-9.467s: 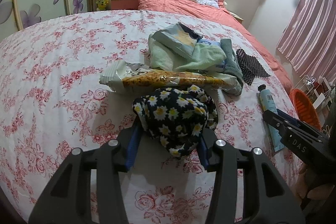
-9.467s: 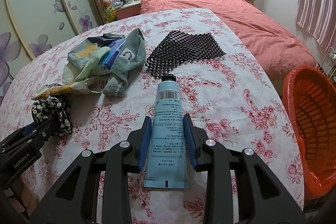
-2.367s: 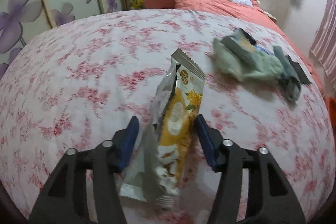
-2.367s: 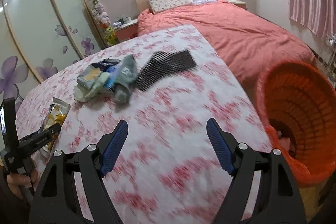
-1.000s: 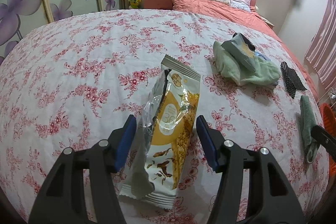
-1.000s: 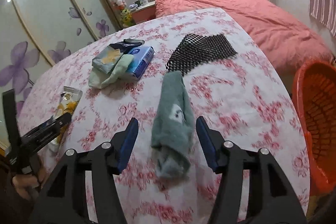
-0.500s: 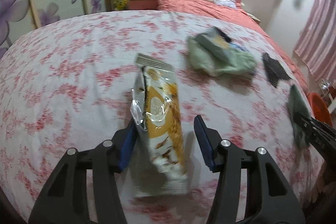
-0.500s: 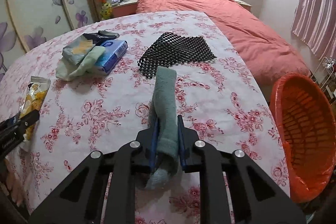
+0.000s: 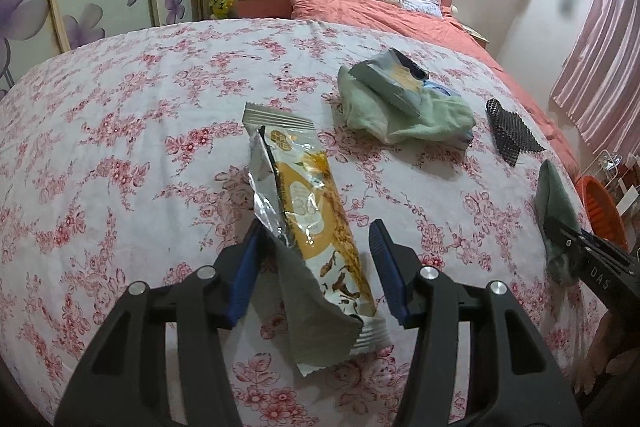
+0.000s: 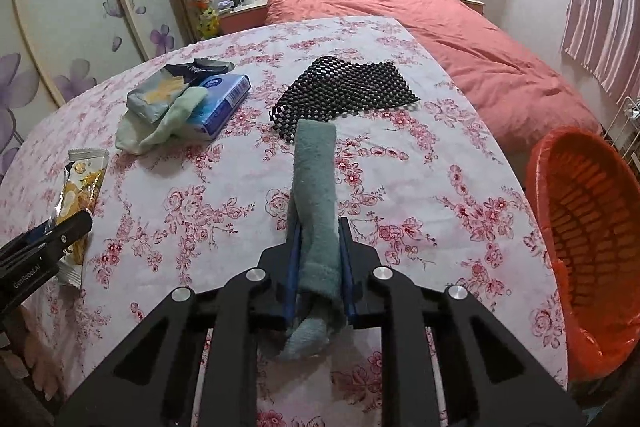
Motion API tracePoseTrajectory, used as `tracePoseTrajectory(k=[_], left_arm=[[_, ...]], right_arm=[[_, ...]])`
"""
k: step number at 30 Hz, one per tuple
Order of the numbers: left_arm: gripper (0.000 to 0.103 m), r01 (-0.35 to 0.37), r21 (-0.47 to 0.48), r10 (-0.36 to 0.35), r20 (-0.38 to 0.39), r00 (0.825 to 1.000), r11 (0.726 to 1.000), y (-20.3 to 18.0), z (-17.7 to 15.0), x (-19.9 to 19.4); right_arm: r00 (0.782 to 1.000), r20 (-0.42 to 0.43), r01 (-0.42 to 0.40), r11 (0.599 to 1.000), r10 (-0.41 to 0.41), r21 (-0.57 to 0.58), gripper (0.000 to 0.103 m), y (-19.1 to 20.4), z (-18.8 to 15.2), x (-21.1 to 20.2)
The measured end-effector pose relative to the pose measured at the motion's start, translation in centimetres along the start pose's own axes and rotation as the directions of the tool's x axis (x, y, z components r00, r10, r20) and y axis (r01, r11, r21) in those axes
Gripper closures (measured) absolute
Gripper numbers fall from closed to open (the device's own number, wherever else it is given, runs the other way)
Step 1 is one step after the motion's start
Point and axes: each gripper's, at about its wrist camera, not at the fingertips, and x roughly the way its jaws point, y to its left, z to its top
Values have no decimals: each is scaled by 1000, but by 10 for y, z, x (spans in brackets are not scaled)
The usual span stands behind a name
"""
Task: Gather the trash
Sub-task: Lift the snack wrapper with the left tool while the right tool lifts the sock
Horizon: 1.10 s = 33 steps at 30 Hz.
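Firmly, the right gripper [image 10: 319,259] pinches a rolled grey-green towel [image 10: 314,187] above the floral counter [image 10: 420,187], while the left gripper [image 9: 314,259], jaws half apart, straddles a torn yellow-and-silver snack wrapper [image 9: 308,219] lying flat, with the orange-lined trash basket [image 10: 580,227], contents unseen, off the counter's right edge.

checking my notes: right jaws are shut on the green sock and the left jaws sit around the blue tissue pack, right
Not quite: the left gripper has its jaws around the snack wrapper, as the left wrist view shows. The right gripper is shut on the green sock.
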Motion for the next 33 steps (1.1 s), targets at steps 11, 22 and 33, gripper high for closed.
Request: tracePoseTrajectory(k=[11,22,33], left_arm=[[50,26,-26,-26,6,1000,999,5,0,-2],[50,34,-33,-34,8,999,999,6,0,-2],[50,40,-38,-40,9,999,998,7,-1,-3]], right_arm=[[1000,0,-2,1000,2,8,84,0,-1,-1],[1000,-1,-5,1000,5,10,84,-1,-1,-1],[1000,-1,-15,1000,15,15,84,-3,-1,-4]])
